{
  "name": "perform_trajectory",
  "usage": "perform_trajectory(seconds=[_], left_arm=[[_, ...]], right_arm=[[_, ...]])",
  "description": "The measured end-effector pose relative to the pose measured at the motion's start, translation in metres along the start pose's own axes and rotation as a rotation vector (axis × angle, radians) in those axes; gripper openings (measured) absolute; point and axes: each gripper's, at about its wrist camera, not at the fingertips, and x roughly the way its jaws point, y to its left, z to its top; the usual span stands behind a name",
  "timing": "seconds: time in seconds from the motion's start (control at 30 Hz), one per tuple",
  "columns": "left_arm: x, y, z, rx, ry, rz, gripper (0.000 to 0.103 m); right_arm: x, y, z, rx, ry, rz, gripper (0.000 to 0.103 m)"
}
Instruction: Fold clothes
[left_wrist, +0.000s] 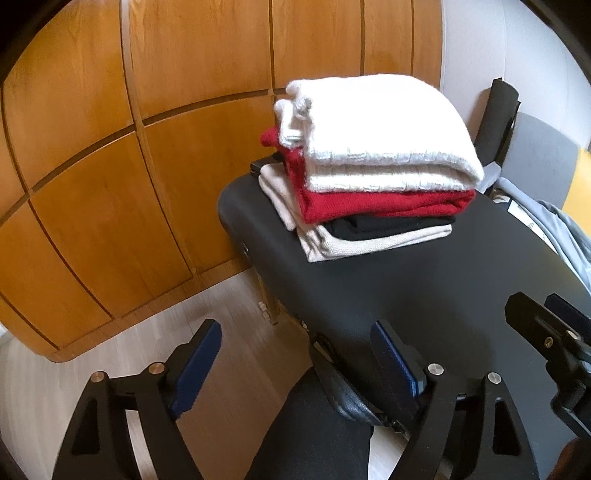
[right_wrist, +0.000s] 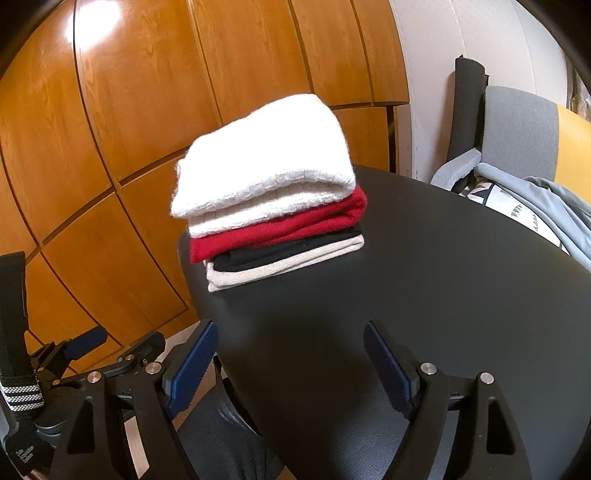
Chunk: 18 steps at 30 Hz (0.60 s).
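Left gripper (left_wrist: 295, 352): jaws spread wide, nothing between the blue pads; it hangs over the near left edge of the bench, one finger over the floor, the other over the black top.
Right gripper (right_wrist: 288, 349): jaws also wide apart and empty, above the near part of the bench; its tip shows at the right edge of the left wrist view.
Leg (left_wrist: 314, 435): a dark trouser leg shows below, between the left gripper's fingers.
Bench (right_wrist: 424, 280): black padded top with a rounded end, bare in front of both grippers.
Stack (right_wrist: 273, 199): folded clothes on the far left part of the bench, well apart from both grippers.
Order in stack: white knit (left_wrist: 373, 125) on top, red knit (left_wrist: 376, 203) under it, a black piece (left_wrist: 376, 226) next, beige knit (left_wrist: 332, 243) at the bottom.
Grey garment (right_wrist: 554, 210): unfolded, lying at the far right edge of the bench.
Wardrobe (left_wrist: 110, 166): wooden panelled doors behind and left of the bench.
Floor (left_wrist: 122, 365): pale wood, left of the bench.
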Motion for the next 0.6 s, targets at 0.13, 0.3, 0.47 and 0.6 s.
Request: perform_trajectory(seconds=[0.13, 0.3, 0.47, 0.6], left_arm=[[-0.0001, 0.0015, 0.0, -0.009, 0.007, -0.004, 0.084], [0.0001, 0.002, -0.0008, -0.014, 0.017, -0.006, 0.084], [-0.0004, -0.0001, -0.0012, -0.007, 0.017, -0.006, 0.084], [-0.0014, -0.0032, -0.0018, 0.002, 0.015, -0.006, 0.084]], right_arm=[[0.0, 0.0011, -0.0006, 0.0, 0.002, 0.002, 0.083], [-0.0008, 0.0014, -0.001, -0.003, 0.002, 0.004, 0.083], [-0.0005, -0.0004, -0.002, 0.001, 0.005, 0.003, 0.083], [-0.0014, -0.0029, -0.0027, 0.005, 0.006, 0.001, 0.083]])
